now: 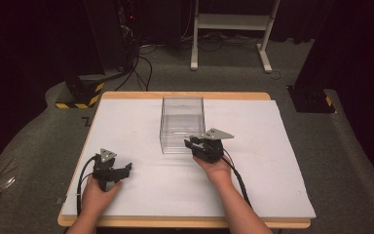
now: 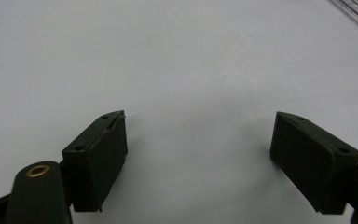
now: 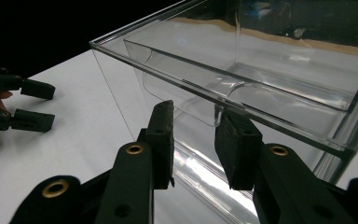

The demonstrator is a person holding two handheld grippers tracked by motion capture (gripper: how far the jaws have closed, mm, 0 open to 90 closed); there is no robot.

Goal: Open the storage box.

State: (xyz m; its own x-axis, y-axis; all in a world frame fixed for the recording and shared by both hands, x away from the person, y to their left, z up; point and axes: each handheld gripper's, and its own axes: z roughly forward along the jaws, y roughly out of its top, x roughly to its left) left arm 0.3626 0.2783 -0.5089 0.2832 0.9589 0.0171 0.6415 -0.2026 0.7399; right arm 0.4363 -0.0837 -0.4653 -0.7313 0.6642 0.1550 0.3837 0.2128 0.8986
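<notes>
My right gripper [image 3: 193, 140] reaches forward at the clear box's [image 1: 182, 122] near wall mid-bench, fingers narrowed, one either side of its handle recess. My left gripper [image 2: 198, 158] rests low, fingers wide.

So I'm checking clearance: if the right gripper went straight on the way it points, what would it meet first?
Probably the clear box: the right gripper already faces its near wall.

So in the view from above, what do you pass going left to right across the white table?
Left gripper, jaws open over the white table → clear plastic box → right gripper, at the box's near right corner, overlapping it a little.
</notes>
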